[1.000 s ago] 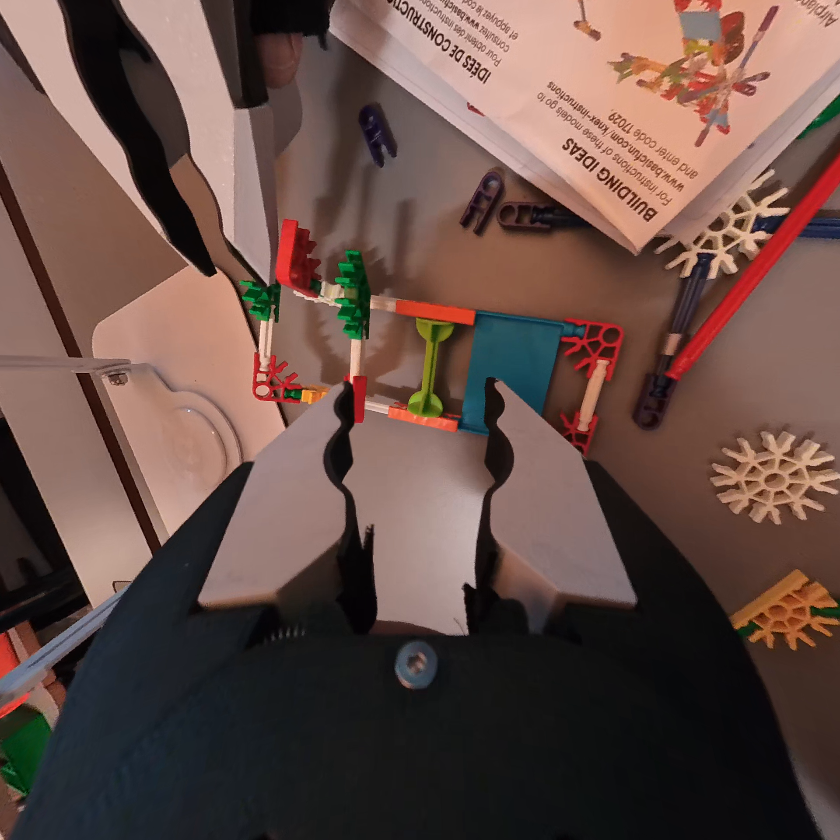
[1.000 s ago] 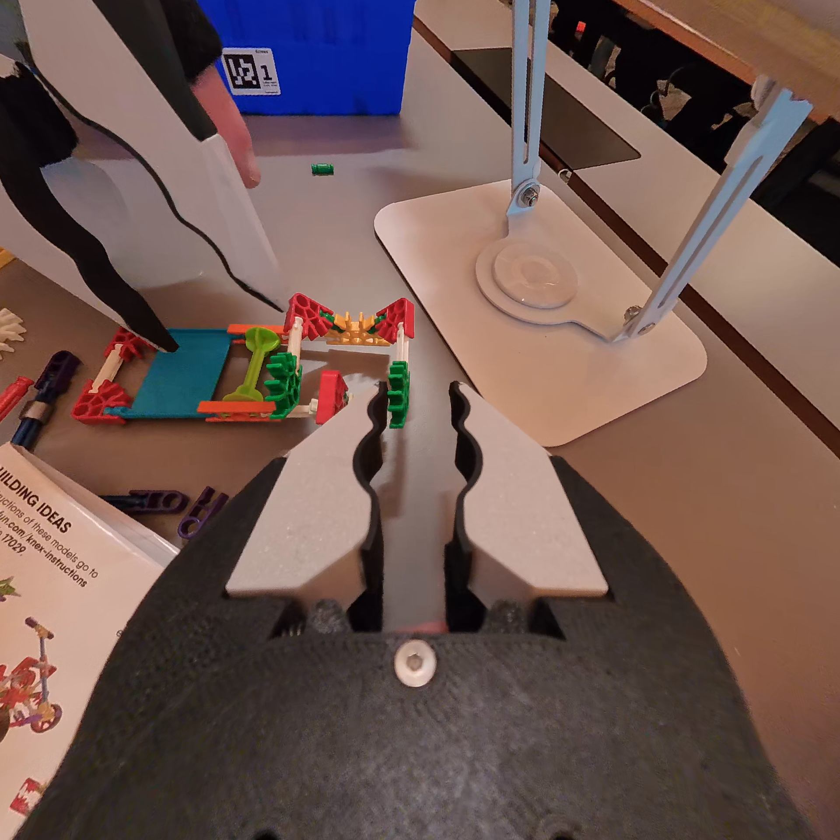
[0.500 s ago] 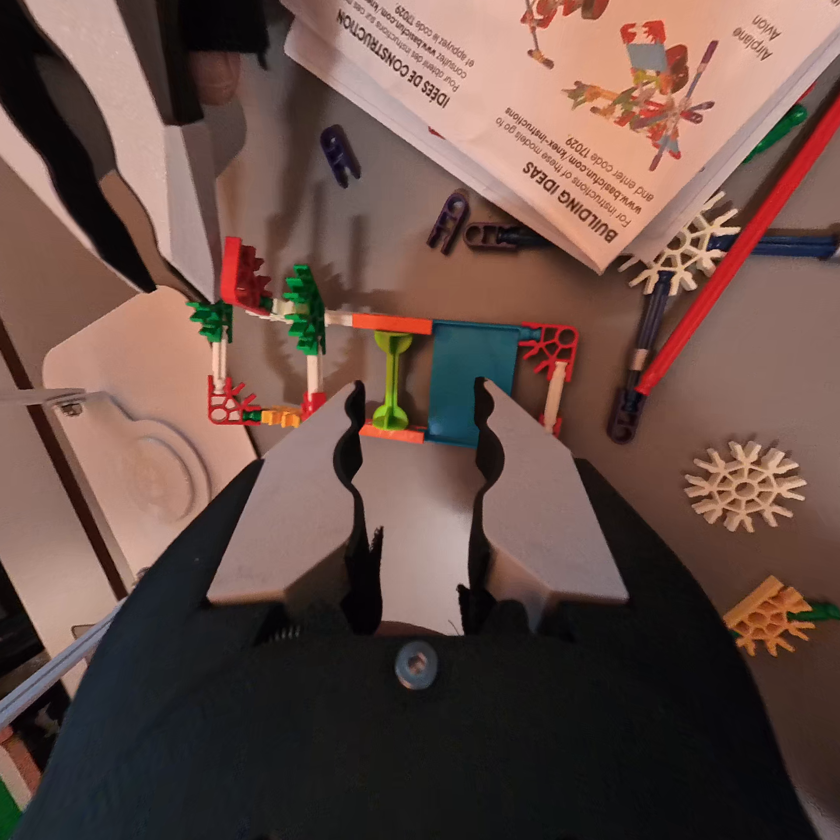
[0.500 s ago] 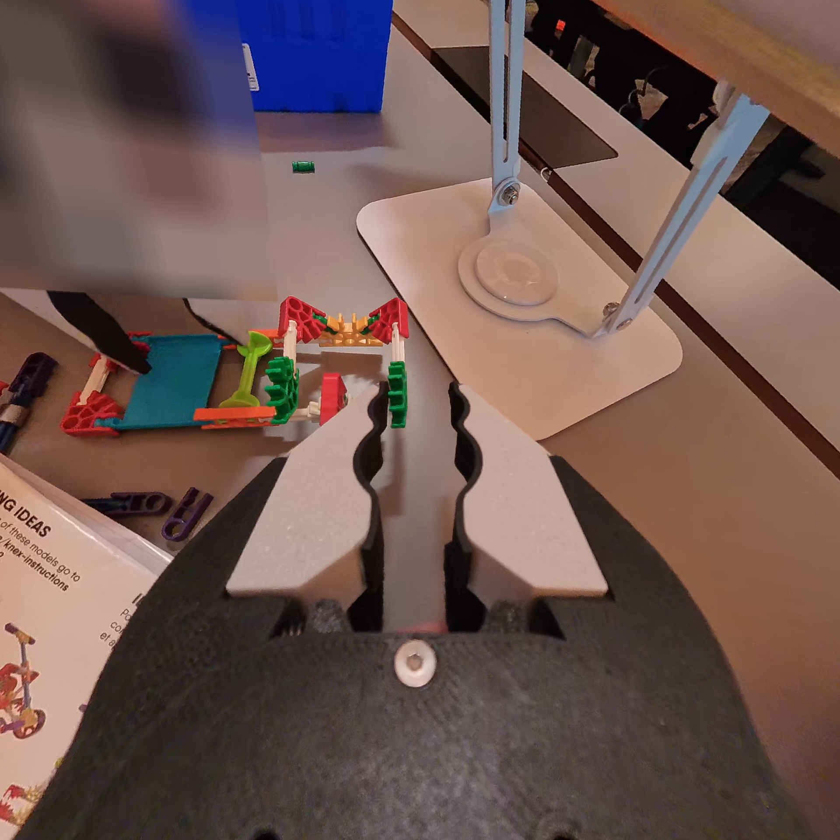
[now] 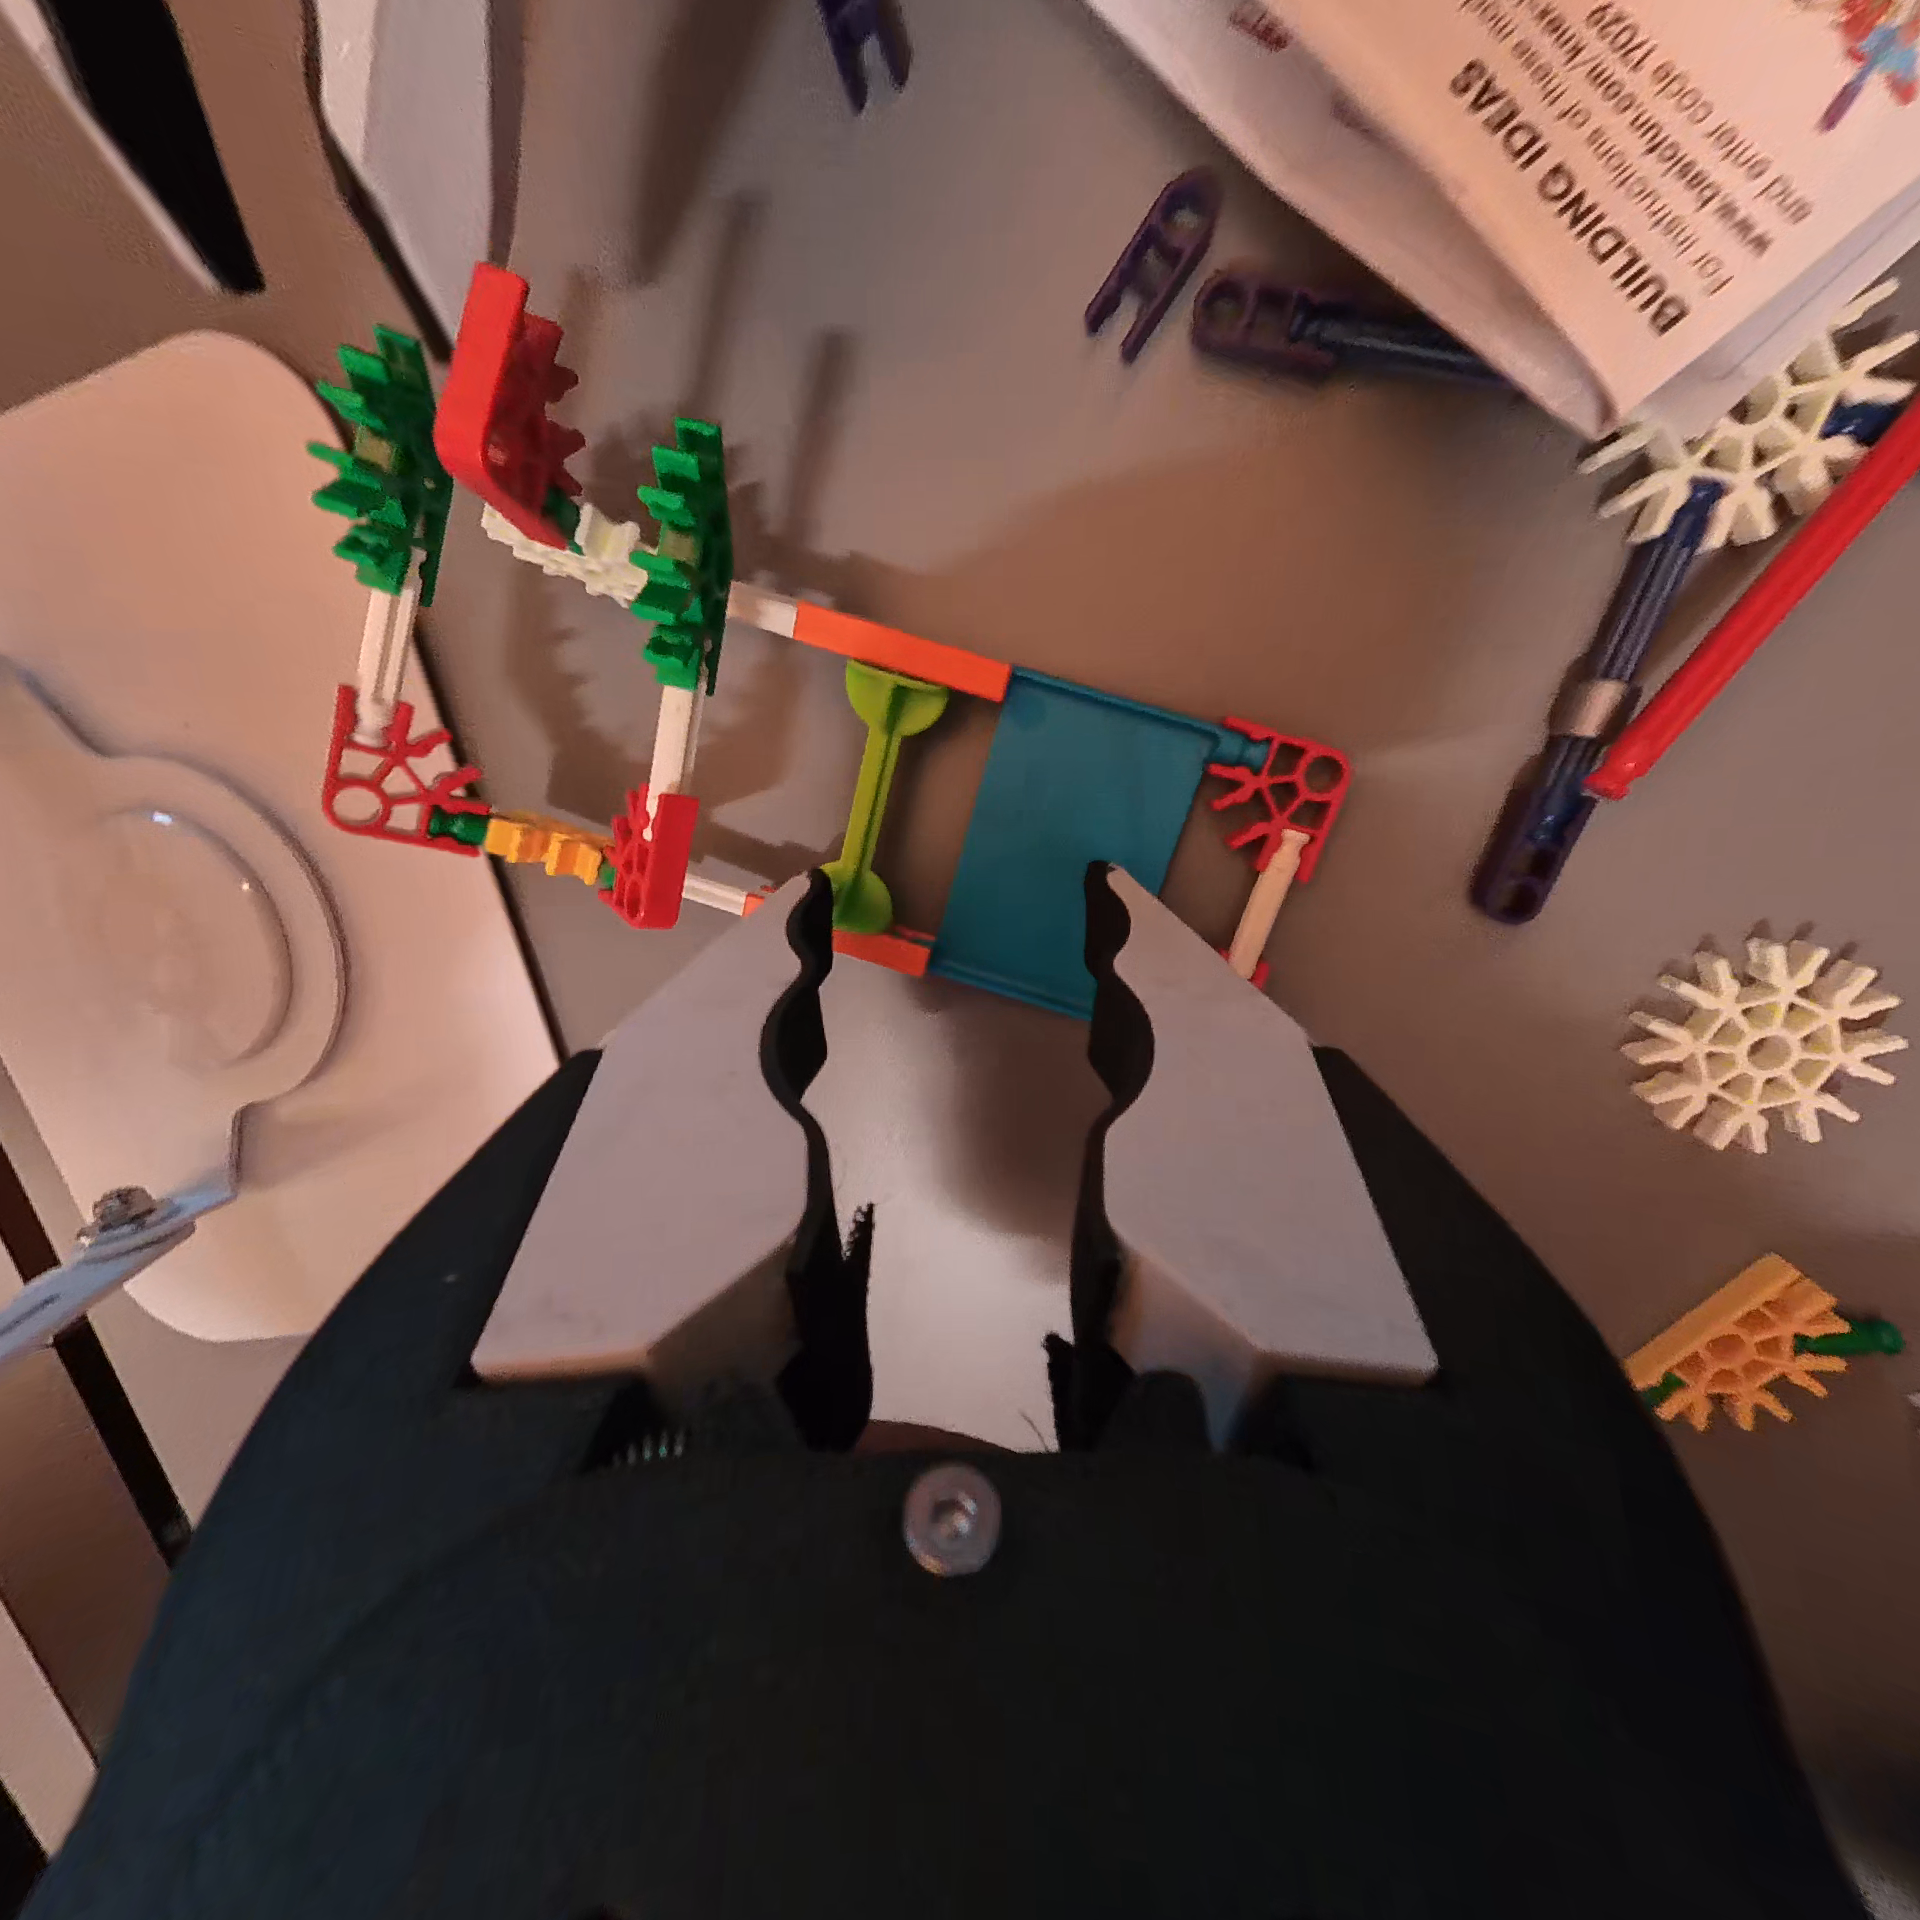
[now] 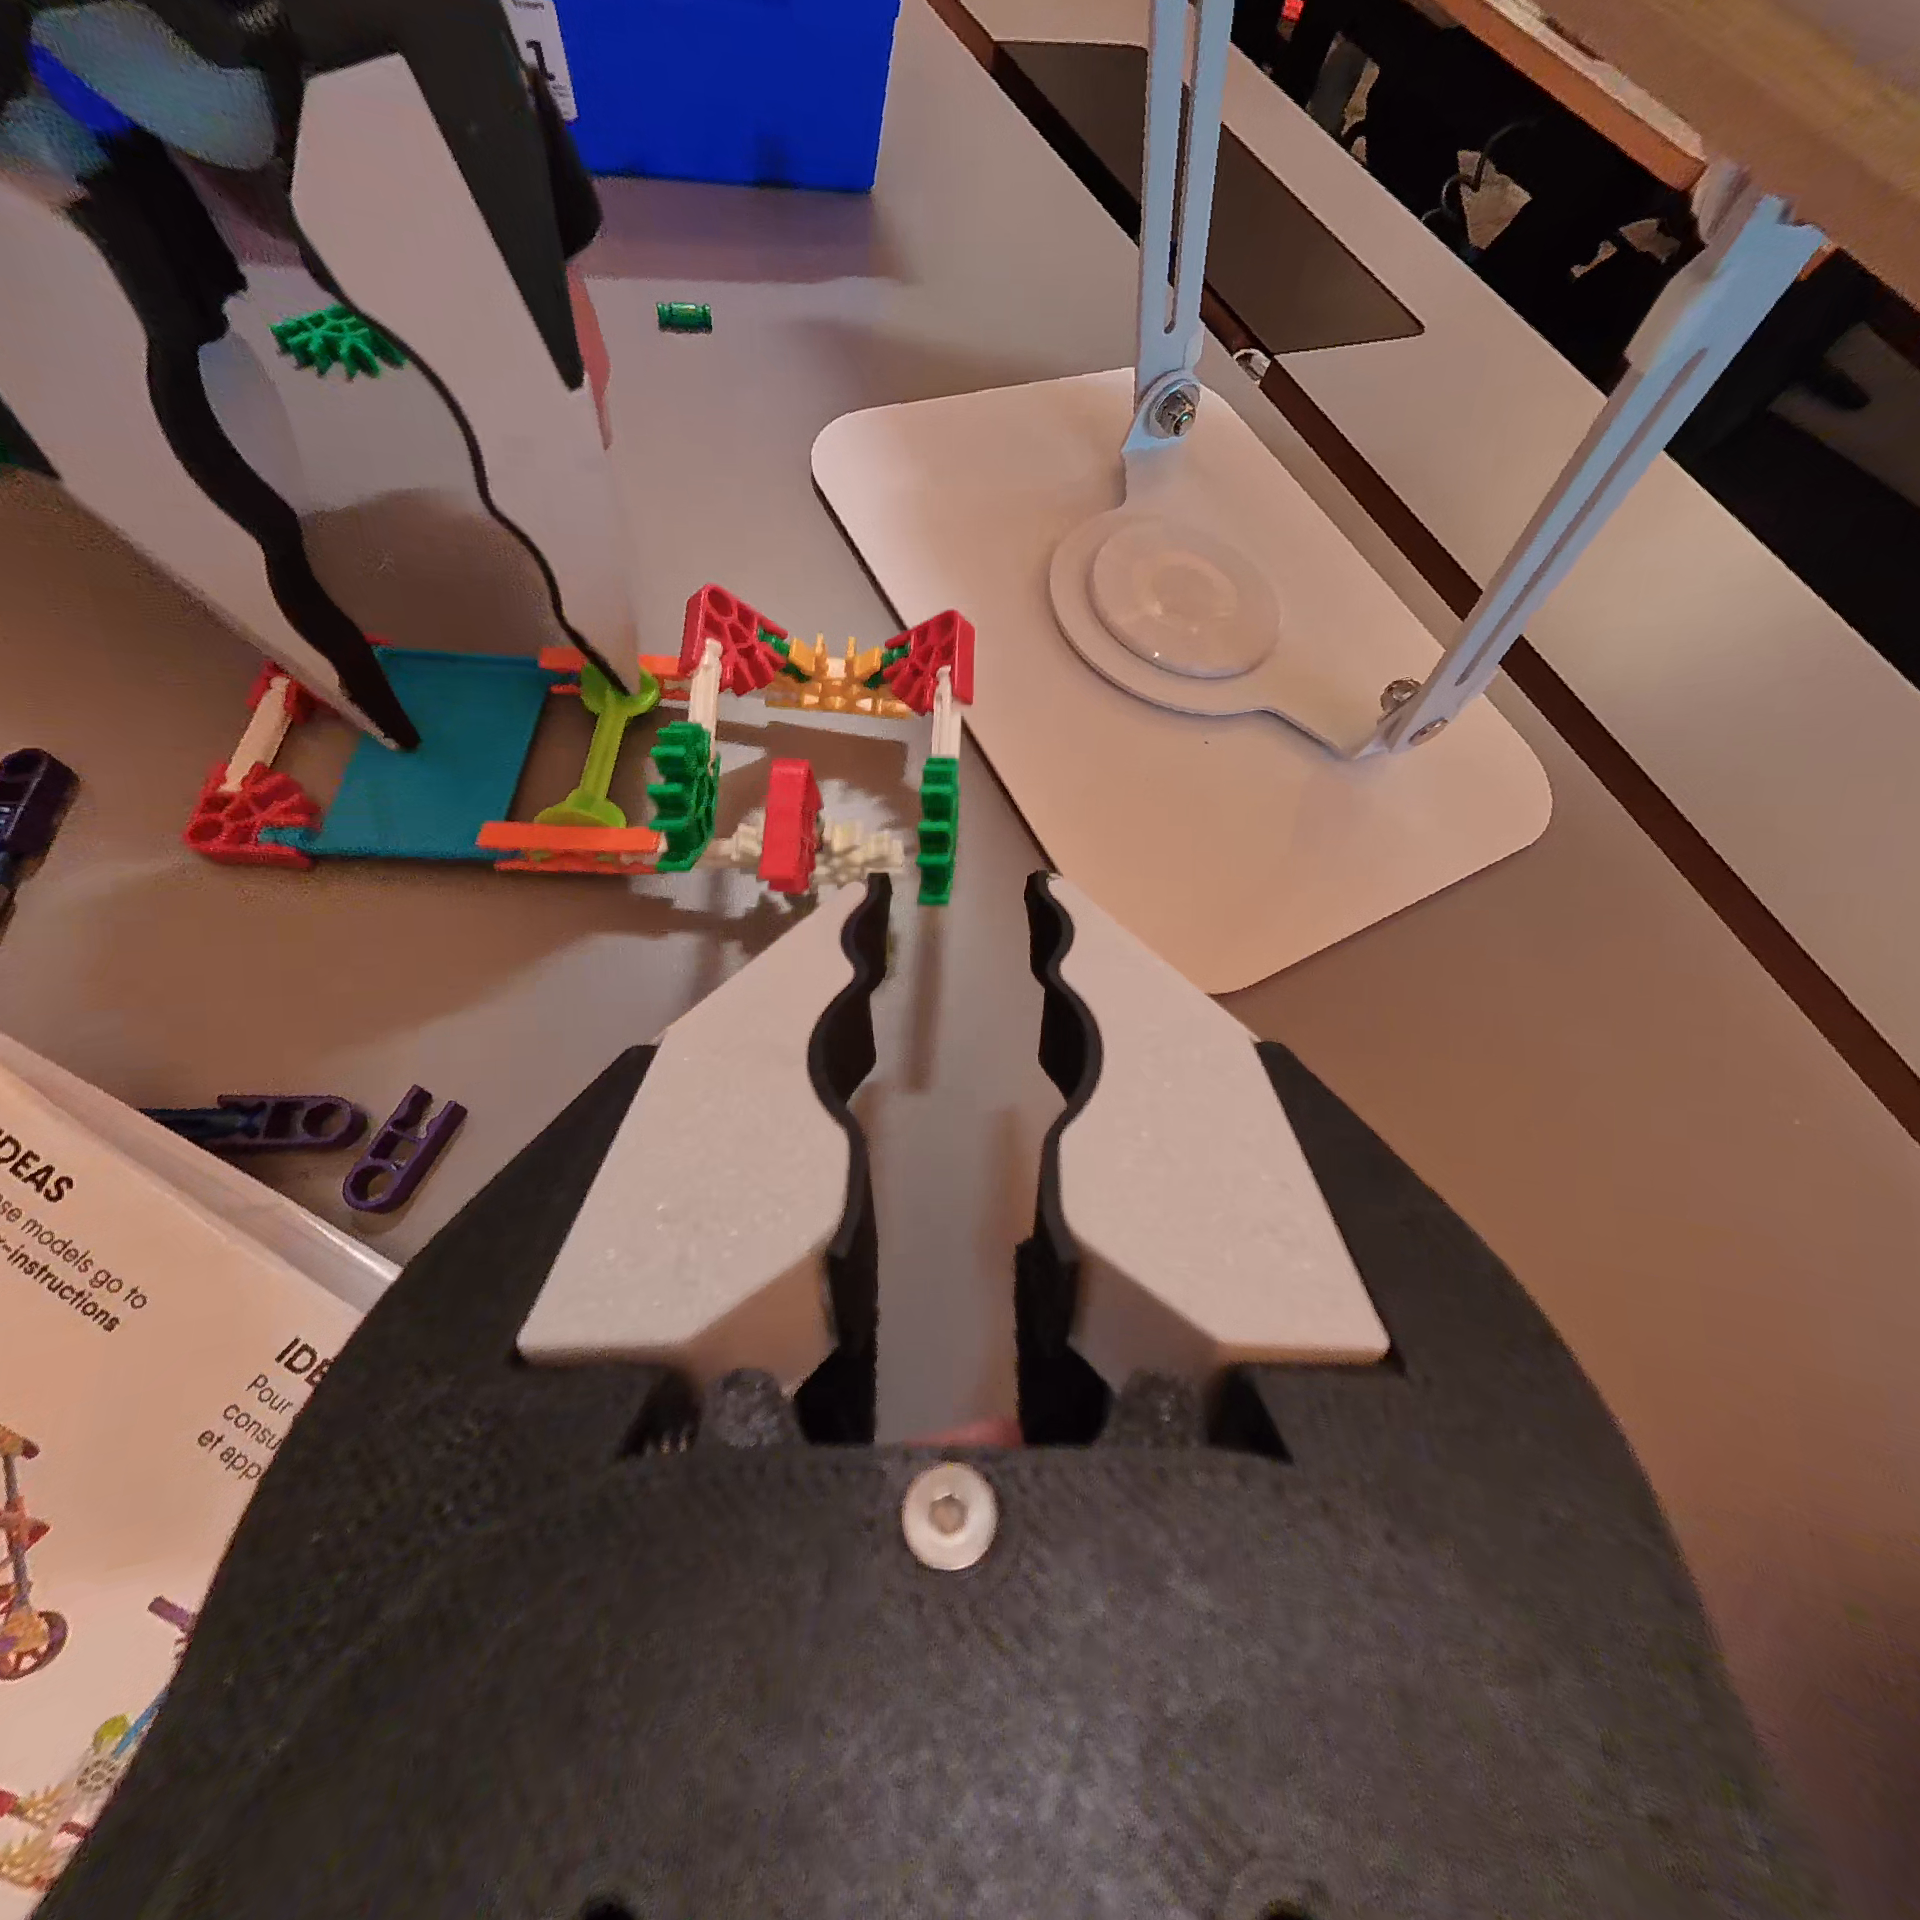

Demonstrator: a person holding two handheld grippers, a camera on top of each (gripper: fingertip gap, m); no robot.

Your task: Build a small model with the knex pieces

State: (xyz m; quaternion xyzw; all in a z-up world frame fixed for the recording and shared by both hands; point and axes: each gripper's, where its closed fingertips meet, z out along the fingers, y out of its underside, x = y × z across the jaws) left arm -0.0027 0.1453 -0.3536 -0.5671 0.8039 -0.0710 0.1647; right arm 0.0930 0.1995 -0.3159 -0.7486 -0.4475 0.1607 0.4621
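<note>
A small construction-toy model lies on the grey table: a teal panel, a lime rod, orange bars, red corner connectors and green gears. My left gripper is open, and its fingertips straddle the near edge of the teal panel and the lime rod's end. In the right wrist view the left gripper comes down onto the model from above. My right gripper is open and empty, with its tips just short of the end green gear.
An instruction booklet lies beyond the model. White snowflake connectors, a red rod, purple clips and a yellow connector lie around. A white stand base with metal arms is beside the model, and a blue bin stands behind. The right gripper is farther from the yellow connector, some 25 cm, than the left, some 15 cm.
My left gripper has come down and closer onto the model, still open. The right gripper has stayed near the end gear.
</note>
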